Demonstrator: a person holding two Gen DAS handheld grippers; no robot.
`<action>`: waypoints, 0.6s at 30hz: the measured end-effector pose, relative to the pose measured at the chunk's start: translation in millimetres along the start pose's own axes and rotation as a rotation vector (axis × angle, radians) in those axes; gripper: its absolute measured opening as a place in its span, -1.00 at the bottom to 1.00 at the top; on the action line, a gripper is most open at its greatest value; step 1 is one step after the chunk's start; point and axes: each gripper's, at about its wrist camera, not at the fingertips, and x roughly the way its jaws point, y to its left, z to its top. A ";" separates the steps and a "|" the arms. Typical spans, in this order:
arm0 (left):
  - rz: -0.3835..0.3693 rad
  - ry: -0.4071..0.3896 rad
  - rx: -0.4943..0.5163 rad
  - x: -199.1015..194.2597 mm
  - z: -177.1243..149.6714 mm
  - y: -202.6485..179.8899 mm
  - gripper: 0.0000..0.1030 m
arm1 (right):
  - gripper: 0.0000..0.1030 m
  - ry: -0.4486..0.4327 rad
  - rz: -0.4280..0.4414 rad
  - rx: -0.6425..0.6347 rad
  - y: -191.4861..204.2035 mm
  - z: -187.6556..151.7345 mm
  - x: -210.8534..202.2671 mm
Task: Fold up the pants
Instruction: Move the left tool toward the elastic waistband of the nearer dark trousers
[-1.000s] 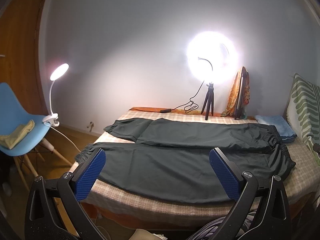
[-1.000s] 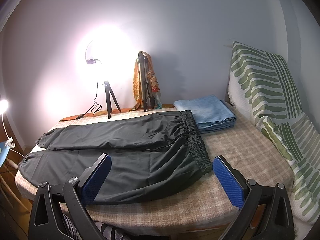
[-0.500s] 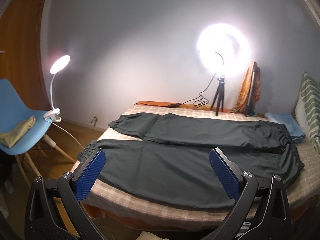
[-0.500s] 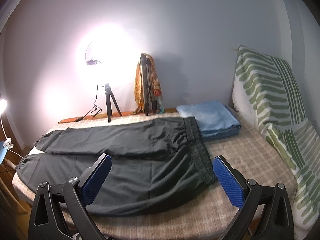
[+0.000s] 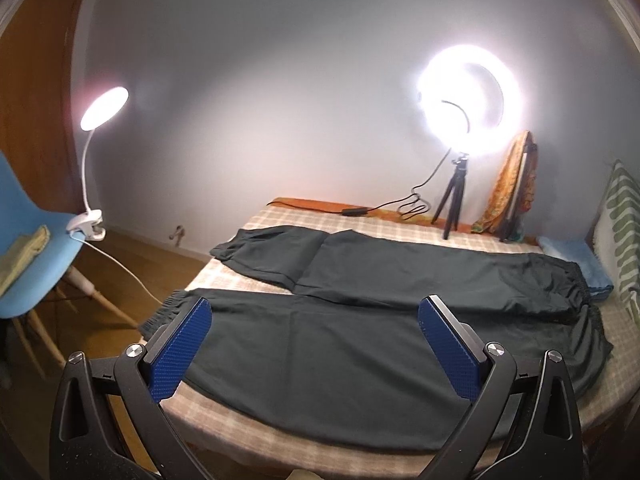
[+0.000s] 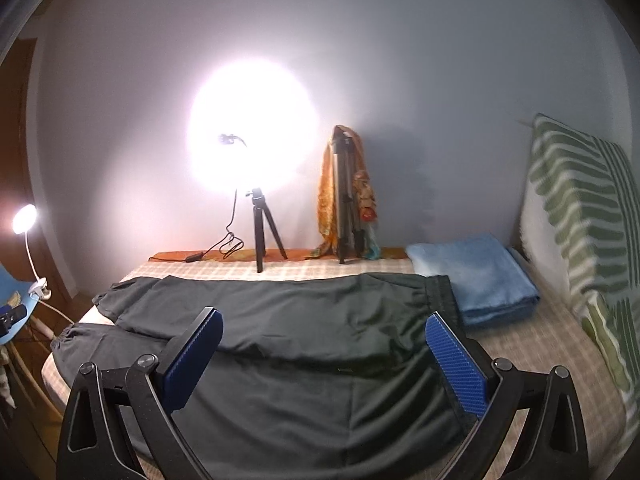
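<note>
1. Pants (image 5: 360,340): dark, spread flat on the bed (image 5: 280,220), both legs side by side, waistband (image 6: 442,296) toward the folded blue towel (image 6: 480,276). The far leg's cuff end looks partly turned over.
2. Left hand-held gripper (image 5: 314,344): fingers spread wide, holding nothing, above the near leg.
3. Right hand-held gripper (image 6: 324,356): likewise spread, empty, near the waistband end.
4. Progress: folding appears barely begun; no grasp yet, leg-over-leg fold and lengthwise folds remain.

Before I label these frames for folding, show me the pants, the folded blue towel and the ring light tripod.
pants (image 5: 360,356), left wrist view, middle of the near leg.
folded blue towel (image 6: 476,276), right wrist view, top face.
ring light tripod (image 6: 262,232), right wrist view, its legs.
</note>
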 end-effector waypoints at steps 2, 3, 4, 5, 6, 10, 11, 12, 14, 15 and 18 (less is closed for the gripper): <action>0.006 0.014 -0.004 10.6 4.6 7.0 0.99 | 1.00 0.014 0.010 -0.001 2.3 5.7 10.0; 0.008 0.019 -0.006 14.8 6.4 10.0 0.99 | 1.00 0.017 0.018 -0.002 4.4 8.5 15.0; 0.010 0.022 -0.008 19.0 8.3 13.4 0.99 | 1.00 0.020 0.025 -0.004 6.0 11.0 19.0; 0.013 0.027 -0.012 24.5 10.8 17.9 0.99 | 1.00 0.025 0.032 -0.008 8.1 13.6 23.6; 0.015 0.030 -0.013 28.2 12.3 20.6 0.99 | 1.00 0.028 0.039 -0.015 11.0 16.5 28.4; 0.021 0.057 -0.013 47.6 19.3 32.7 0.91 | 1.00 0.034 0.059 -0.053 20.8 25.2 44.0; 0.021 0.068 -0.016 53.7 21.5 36.3 0.91 | 1.00 0.036 0.064 -0.062 23.2 27.7 48.2; 0.020 0.075 -0.019 57.8 23.0 38.1 0.91 | 1.00 0.039 0.068 -0.072 26.3 30.9 52.8; 0.017 0.090 -0.031 67.4 27.0 44.7 0.91 | 1.00 0.047 0.080 -0.092 31.9 37.8 61.9; 0.015 0.097 -0.040 73.0 30.0 48.6 0.91 | 1.00 0.048 0.088 -0.102 34.0 41.1 65.6; 0.008 0.117 -0.060 88.7 38.5 56.8 0.91 | 1.00 0.032 0.132 -0.147 41.0 52.6 75.4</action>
